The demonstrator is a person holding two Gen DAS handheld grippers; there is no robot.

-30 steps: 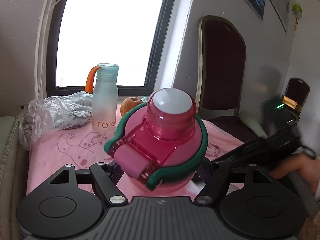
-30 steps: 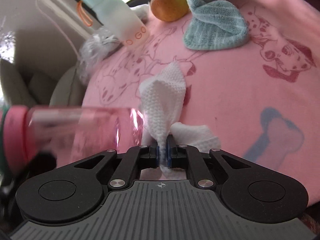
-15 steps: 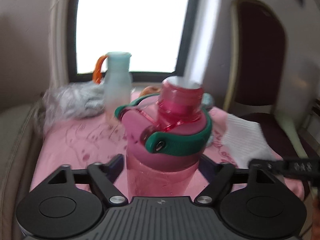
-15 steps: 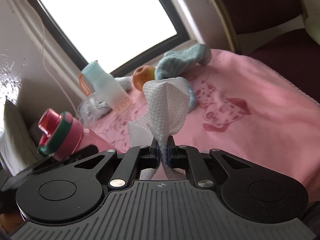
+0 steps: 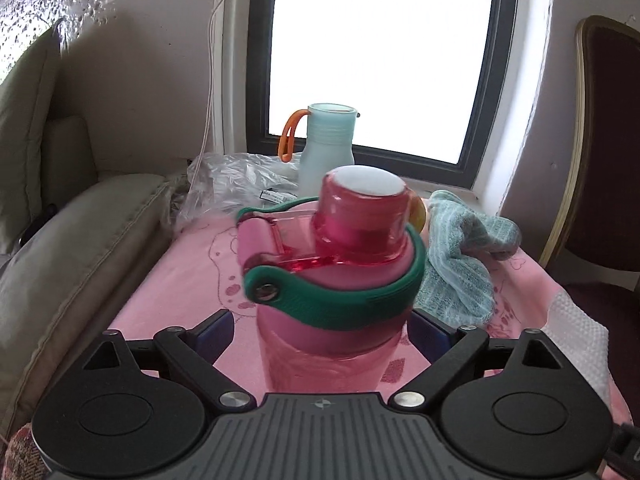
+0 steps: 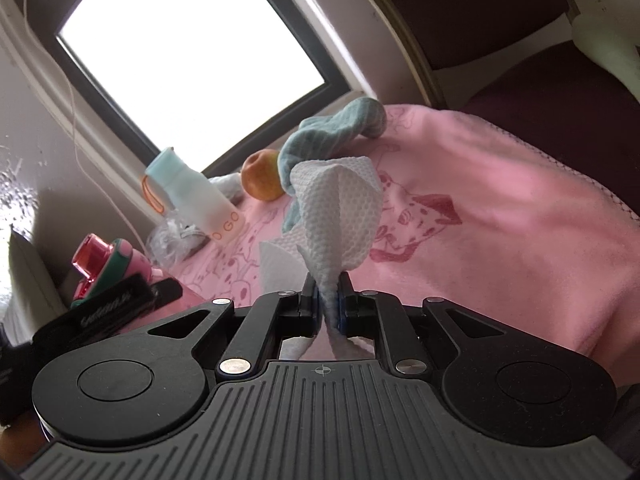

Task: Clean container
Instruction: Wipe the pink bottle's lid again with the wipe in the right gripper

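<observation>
Glossy translucent pink plastic bottle (image 5: pixel 336 280) between the left tongs (image 5: pixel 320 326), matt green rubbery strap (image 5: pixel 352 300), dimpled white paper towel (image 6: pixel 340 208) in the right tongs (image 6: pixel 329 300), fuzzy pink cloth (image 6: pixel 500 216) beyond.

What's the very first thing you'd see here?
The big pink bottle with its green strap, standing right between the left tongs above the pink cloth. Next, the white wipe pinched upright in the right tongs. Behind both glows the bright window.

Left claw (image 5: pixel 322 330) spread wide around a held load, right claw (image 6: pixel 329 300) pinched nearly closed.
</observation>
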